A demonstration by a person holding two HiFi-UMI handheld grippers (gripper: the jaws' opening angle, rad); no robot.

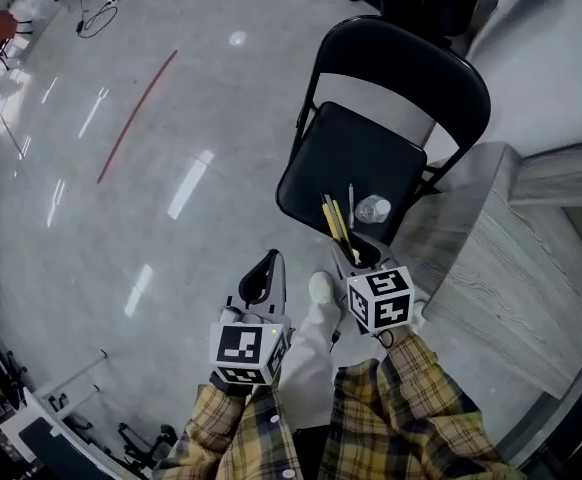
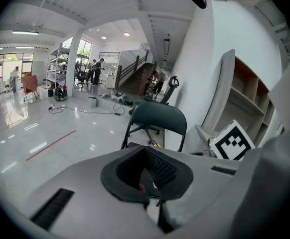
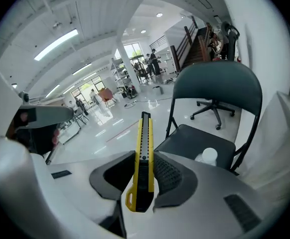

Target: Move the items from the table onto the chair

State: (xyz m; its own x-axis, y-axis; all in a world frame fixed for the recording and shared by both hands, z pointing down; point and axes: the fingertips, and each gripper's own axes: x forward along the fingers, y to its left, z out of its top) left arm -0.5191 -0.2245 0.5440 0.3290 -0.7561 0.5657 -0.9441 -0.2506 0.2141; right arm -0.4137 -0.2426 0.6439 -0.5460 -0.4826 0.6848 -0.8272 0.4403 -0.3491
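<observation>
A black folding chair [image 1: 356, 158] stands on the floor ahead of me. On its seat lie a thin pen [image 1: 350, 204] and a clear plastic bottle [image 1: 373, 209] with a white cap [image 3: 209, 156]. My right gripper [image 1: 357, 252] hovers at the seat's front edge, shut on a yellow utility knife [image 1: 335, 225] that sticks out forward between the jaws [image 3: 142, 158]. My left gripper [image 1: 264, 276] is to its left over the floor, shut with nothing in it [image 2: 147, 171]. The chair [image 2: 156, 118] shows beyond the left jaws too.
A grey wood-grain table [image 1: 491, 258] stands right of the chair, its corner close to my right gripper. An office chair [image 3: 216, 108] is behind the folding chair. A red line [image 1: 136, 116] marks the shiny floor at the left. My white shoe [image 1: 321, 290] shows between the grippers.
</observation>
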